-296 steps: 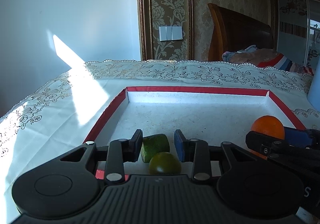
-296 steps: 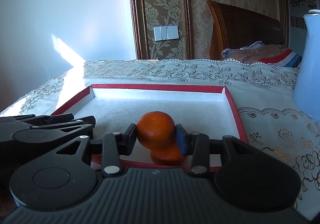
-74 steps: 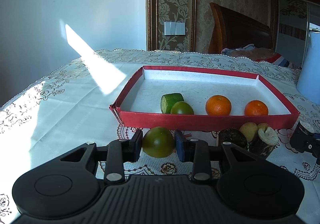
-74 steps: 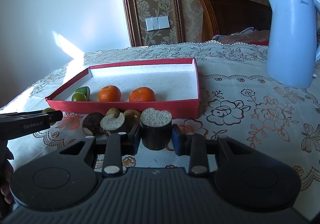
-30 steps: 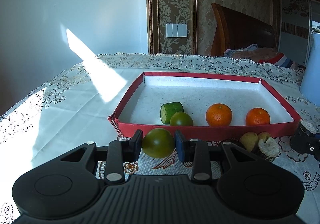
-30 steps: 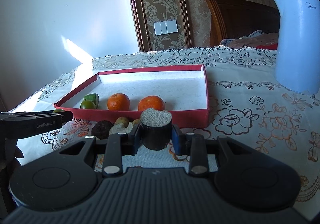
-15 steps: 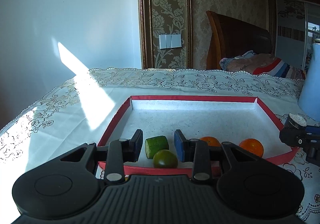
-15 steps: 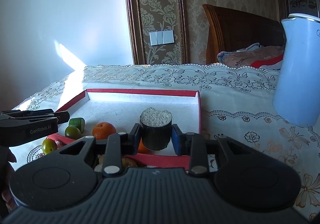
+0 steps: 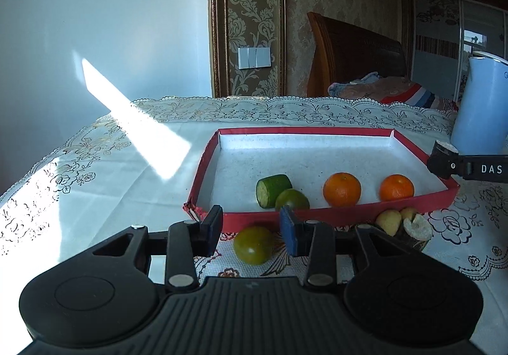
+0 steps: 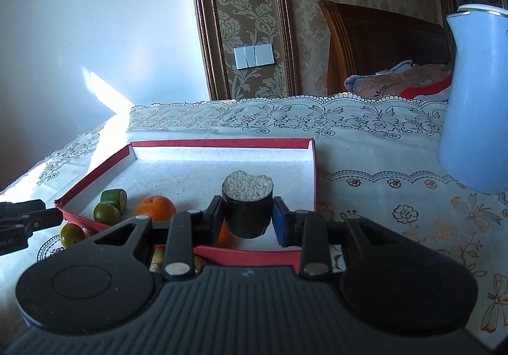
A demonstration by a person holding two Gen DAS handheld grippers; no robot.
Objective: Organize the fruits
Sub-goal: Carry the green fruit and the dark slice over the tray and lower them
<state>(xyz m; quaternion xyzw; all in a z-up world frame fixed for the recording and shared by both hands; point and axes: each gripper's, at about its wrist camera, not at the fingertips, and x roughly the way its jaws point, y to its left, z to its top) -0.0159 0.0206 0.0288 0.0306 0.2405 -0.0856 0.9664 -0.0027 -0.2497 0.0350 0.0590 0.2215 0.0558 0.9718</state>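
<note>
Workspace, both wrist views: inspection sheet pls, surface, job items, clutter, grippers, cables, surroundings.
Surface: floral tablecloth.
Job's things: red tray holds cut green piece, green fruit, two oranges; loose green fruit and brown pieces outside it.
Clutter: blue kettle.
Grippers: left gripper open above loose green fruit; right gripper shut on dark cylinder.
Cables: nothing seen.
Surroundings: wall switch, wooden headboard.

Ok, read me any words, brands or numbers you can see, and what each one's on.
"DAS" on the right gripper.
"Mosi" or similar on the bedding, hard to read.
Lettering on the left gripper, partly cut off, unreadable.
A mark on the kettle, cut off, unreadable.
</note>
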